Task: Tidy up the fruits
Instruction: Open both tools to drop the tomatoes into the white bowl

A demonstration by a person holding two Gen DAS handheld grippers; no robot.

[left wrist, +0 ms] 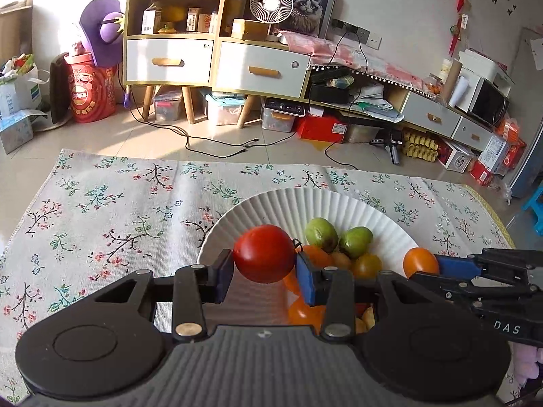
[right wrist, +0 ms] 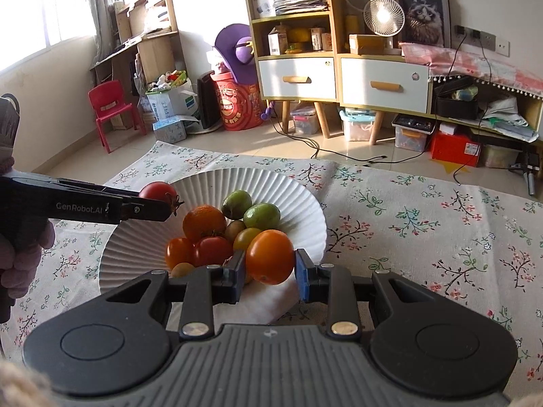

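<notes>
A red tomato point(left wrist: 264, 253) sits clamped between the blue pads of the left gripper point(left wrist: 264, 268), held up over the near-left rim of the white fluted plate point(left wrist: 298, 203), and over on the other side an orange tomato point(right wrist: 269, 256) is pinched just the same in the right gripper point(right wrist: 269, 271), jaws closed snug on either flank of it, at the near edge of the plate. Between them the pile lies in the dish: two green fruits point(right wrist: 251, 212) at the back, touching each other, an orange point(right wrist: 203, 222) beside them, then a red tomato and small orange and yellowish ones packed close in front. The plate rests on a pale cloth with a flower print point(left wrist: 112, 210), spread over a tiled floor point(left wrist: 210, 135). Beyond it stands a wooden cabinet with white drawers point(right wrist: 339, 78), a small white fan point(right wrist: 383, 15) and a framed cat picture point(right wrist: 426, 17) on top, a red drum point(right wrist: 237, 105) and a red child's chair point(right wrist: 112, 108) off to the left, with strong sun from the window. From the left wrist view the gripper body hides the front of the pile; the lowest fruits there show only as orange and yellow slivers. A gloved hand point(right wrist: 20, 264) is cut off at the frame edge.
</notes>
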